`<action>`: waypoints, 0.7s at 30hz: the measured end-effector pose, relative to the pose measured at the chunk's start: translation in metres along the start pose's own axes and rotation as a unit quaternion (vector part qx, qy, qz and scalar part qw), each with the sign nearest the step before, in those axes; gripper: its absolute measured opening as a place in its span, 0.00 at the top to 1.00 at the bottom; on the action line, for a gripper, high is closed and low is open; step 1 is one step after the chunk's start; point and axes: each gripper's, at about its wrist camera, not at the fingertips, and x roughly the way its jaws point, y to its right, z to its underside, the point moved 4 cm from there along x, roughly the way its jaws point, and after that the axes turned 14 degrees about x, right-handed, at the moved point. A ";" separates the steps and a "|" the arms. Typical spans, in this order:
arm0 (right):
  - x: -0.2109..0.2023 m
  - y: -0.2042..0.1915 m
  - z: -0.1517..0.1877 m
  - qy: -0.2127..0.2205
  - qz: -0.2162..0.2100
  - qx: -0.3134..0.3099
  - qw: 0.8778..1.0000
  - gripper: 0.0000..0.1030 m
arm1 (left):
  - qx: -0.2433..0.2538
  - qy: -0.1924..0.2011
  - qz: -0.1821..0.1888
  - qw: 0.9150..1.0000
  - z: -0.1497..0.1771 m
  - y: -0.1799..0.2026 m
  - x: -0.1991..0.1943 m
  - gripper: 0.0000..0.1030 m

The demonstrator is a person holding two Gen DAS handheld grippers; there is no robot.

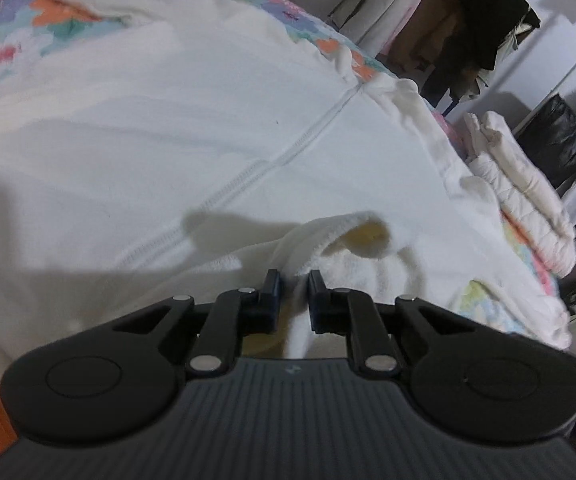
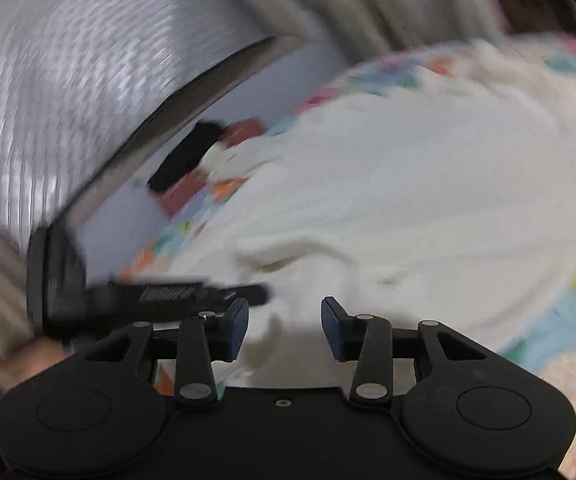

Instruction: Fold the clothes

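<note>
We are pinching a fold of the white zip-up fleece (image 1: pixel 207 128) in the left gripper (image 1: pixel 294 280); right gripper (image 2: pixel 283 312) fingers are standing apart above the floral bedspread (image 1: pixel 3 36), clothes rack (image 1: pixel 468 20) at upper right.

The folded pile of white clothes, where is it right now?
In the left wrist view the folded white pile sits at the right edge of the flowered bedspread, just beyond the spread white zip jacket.

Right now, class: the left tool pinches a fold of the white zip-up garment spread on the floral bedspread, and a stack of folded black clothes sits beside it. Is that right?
Not quite. The left wrist view shows the stack of folded clothes is white, not black. The left tool does pinch the white garment on the floral bedspread.
</note>
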 end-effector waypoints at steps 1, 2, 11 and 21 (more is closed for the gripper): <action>0.009 -0.009 0.005 -0.004 0.014 -0.023 1.000 0.34 | -0.005 -0.001 0.004 1.000 0.000 -0.002 -0.002 0.87; 0.018 -0.017 0.010 -0.008 0.029 -0.044 0.999 0.30 | -0.010 -0.001 0.008 1.000 0.000 -0.004 -0.004 0.87; 0.086 -0.037 0.023 -0.036 0.129 -0.088 0.987 0.52 | -0.009 -0.012 0.014 1.000 -0.011 -0.017 -0.022 0.88; 0.005 -0.018 0.091 -0.139 0.056 0.070 0.986 0.94 | 0.023 -0.058 -0.027 0.998 0.010 -0.010 -0.053 0.85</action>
